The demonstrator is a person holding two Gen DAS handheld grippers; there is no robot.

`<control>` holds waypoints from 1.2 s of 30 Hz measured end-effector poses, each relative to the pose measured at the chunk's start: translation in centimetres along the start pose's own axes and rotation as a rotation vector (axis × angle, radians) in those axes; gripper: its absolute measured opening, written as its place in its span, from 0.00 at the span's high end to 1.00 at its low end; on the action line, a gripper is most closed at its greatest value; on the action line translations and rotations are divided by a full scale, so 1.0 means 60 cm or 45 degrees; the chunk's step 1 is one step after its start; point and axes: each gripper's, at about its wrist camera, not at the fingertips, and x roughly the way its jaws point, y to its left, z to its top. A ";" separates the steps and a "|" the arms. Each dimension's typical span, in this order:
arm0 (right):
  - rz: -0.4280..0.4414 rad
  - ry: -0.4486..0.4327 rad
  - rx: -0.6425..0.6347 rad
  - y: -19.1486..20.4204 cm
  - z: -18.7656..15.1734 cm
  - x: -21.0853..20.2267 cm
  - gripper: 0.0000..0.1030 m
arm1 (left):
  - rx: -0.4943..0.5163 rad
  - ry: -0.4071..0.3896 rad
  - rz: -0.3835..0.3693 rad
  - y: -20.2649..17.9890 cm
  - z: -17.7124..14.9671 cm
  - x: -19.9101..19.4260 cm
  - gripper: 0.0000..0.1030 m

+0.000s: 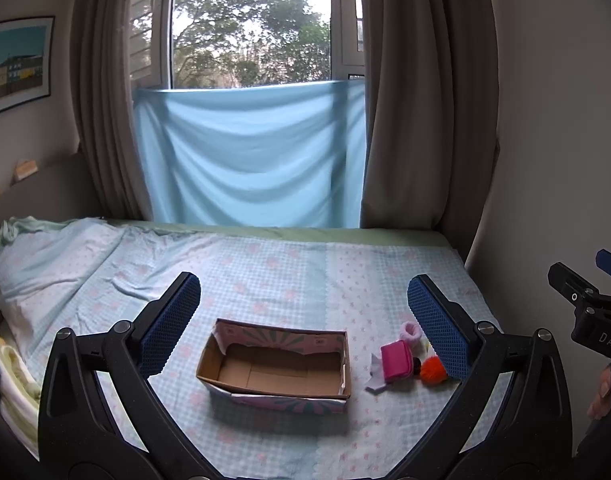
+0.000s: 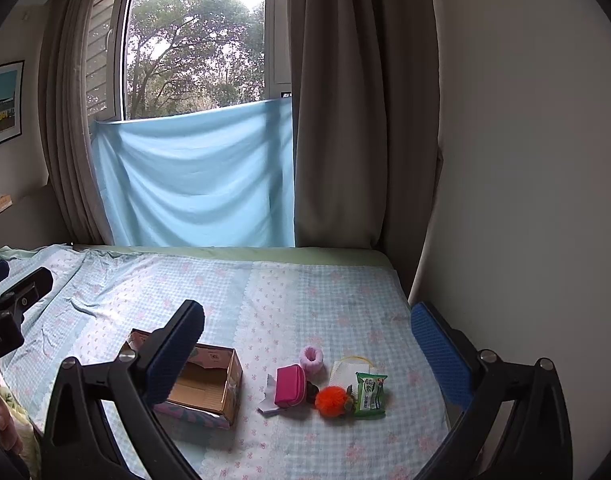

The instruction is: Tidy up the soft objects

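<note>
You hold both the left gripper [image 1: 303,316] and the right gripper [image 2: 309,344] spread wide and empty above the bed [image 2: 305,292], where the open cardboard box [image 2: 209,384] sits with the pink pouch [image 2: 289,385], pink scrunchie [image 2: 311,359], orange pompom [image 2: 331,400] and green wipes packet [image 2: 369,394] lying just to its right.

A bed [image 1: 265,272] with a pale blue checked sheet fills the room's lower half, against a window [image 1: 249,24] bright with daylight and trees. Brown curtains [image 1: 425,100] flank it, and a light blue cloth [image 1: 249,152] covers its lower part. A framed picture [image 1: 15,64] hangs on the left wall.
</note>
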 end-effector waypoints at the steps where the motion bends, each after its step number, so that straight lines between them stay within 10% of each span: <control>1: 0.001 0.000 0.000 0.000 0.000 0.000 0.00 | -0.001 -0.002 -0.003 0.004 0.001 -0.004 0.00; 36: -0.018 -0.022 0.008 0.004 -0.002 -0.014 0.00 | -0.019 0.003 -0.031 0.014 0.002 -0.007 0.00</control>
